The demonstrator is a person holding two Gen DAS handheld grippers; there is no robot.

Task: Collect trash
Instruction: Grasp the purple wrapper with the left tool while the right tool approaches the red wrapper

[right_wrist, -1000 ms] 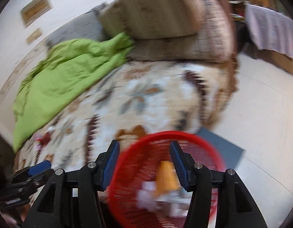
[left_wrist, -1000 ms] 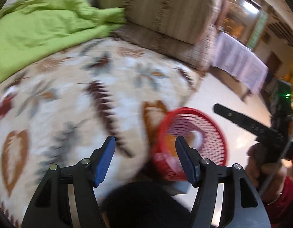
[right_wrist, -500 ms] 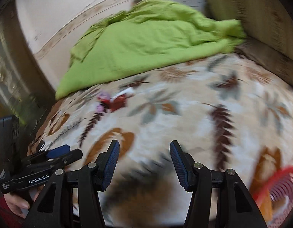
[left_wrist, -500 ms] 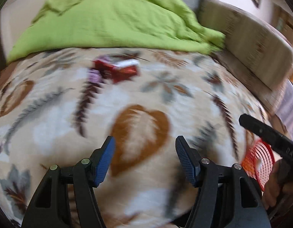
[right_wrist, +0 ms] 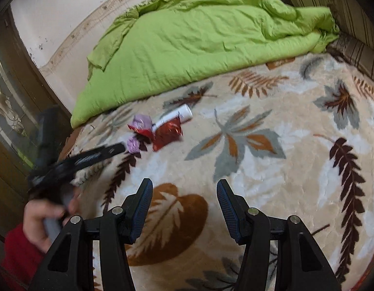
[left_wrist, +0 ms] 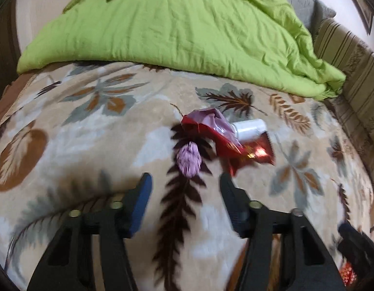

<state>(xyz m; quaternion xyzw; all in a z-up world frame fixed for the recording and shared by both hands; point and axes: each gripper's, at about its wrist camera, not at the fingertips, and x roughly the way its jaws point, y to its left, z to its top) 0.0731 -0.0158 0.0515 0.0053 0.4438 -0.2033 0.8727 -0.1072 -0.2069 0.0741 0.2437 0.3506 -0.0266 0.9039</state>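
A small heap of trash lies on the leaf-patterned blanket (left_wrist: 89, 133): a crumpled purple paper ball (left_wrist: 188, 161), a shiny red wrapper (left_wrist: 225, 140) and a white tube (left_wrist: 250, 127). My left gripper (left_wrist: 185, 184) is open just short of the purple ball, which sits centred ahead of its jaws. In the right wrist view the same purple ball (right_wrist: 133, 144), red wrapper (right_wrist: 168, 132) and white tube (right_wrist: 174, 116) lie far ahead to the left. My right gripper (right_wrist: 184, 189) is open and empty over the blanket (right_wrist: 259, 169). The left gripper (right_wrist: 119, 148) shows there, blurred, held by a hand in a red sleeve.
A rumpled green quilt (left_wrist: 174, 24) covers the far half of the bed. A striped cushion (left_wrist: 356, 72) lies along the right side. A dark wooden panel with glass (right_wrist: 7, 111) stands at the left. A sliver of red basket (left_wrist: 348, 272) shows at the lower right.
Both views swung away from the red basket on the floor to the bed. The left gripper has closed in on the trash heap, now right ahead of its jaws. Both stayed open.
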